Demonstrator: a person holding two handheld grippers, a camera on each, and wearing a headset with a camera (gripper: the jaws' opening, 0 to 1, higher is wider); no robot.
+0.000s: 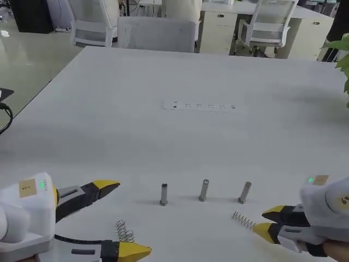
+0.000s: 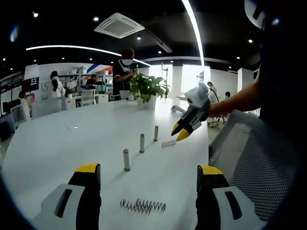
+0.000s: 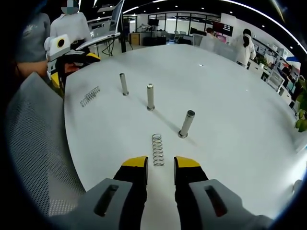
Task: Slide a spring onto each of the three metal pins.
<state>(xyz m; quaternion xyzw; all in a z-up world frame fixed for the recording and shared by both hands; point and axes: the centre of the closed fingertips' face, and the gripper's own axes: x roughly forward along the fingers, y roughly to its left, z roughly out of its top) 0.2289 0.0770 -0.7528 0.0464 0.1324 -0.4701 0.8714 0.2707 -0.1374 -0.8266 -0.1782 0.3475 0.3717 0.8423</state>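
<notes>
I count 0/3 pins (image 1: pixel 204 190) sprung, lower centre | two springs (image 1: pixel 124 231) lying loose | left gripper (image 2: pixel 149 168) wide, empty | right gripper (image 3: pixel 161 163) slightly parted, empty

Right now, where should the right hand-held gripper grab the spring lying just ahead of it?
Pinch the spring across its coils near the end closest to the right hand-held gripper, coming straight forward and low. It lies flat on the table, lengthwise along the open jaws, so they should straddle it, leaving the far end free for a pin.
</notes>
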